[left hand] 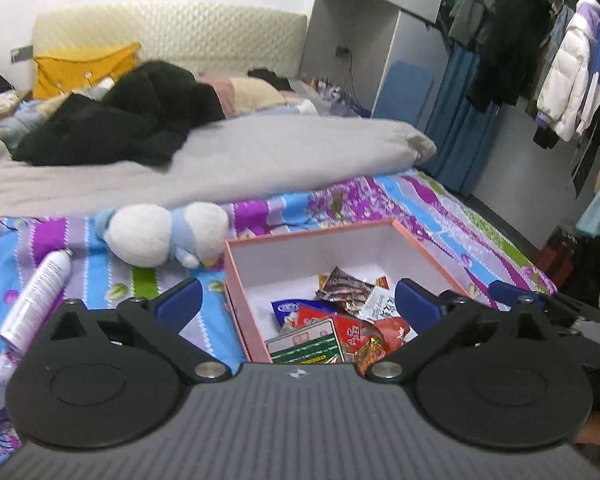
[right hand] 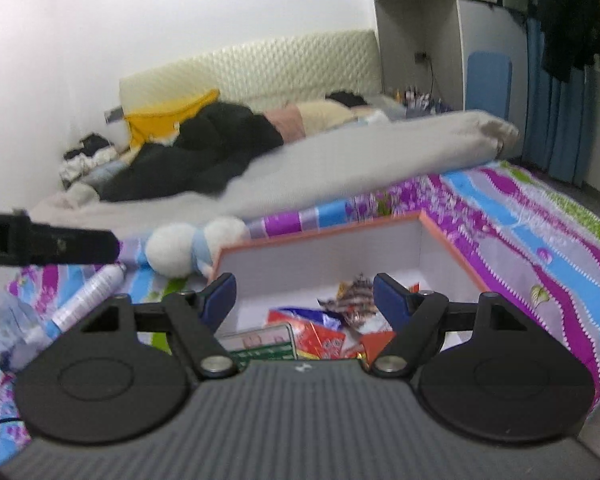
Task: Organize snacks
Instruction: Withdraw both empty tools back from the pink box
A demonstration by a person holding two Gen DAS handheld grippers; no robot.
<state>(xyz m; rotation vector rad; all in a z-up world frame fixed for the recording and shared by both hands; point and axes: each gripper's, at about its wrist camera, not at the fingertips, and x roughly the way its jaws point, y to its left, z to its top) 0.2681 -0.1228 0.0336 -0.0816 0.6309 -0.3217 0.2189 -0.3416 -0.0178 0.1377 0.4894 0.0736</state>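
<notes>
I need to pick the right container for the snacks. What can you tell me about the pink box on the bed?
The pink box is square, lidless and looks like cardboard: salmon-pink outside and along its rim, white inside. It sits upright on the patterned bedsheet, beside a white-and-blue plush toy. Snack packets lie loose on its floor, piled toward the near side. Neither gripper touches it.

Snack packets (left hand: pixel 332 320) partly hidden behind gripper body; spray can (left hand: pixel 36 300) base hidden; bedding blurred.
</notes>
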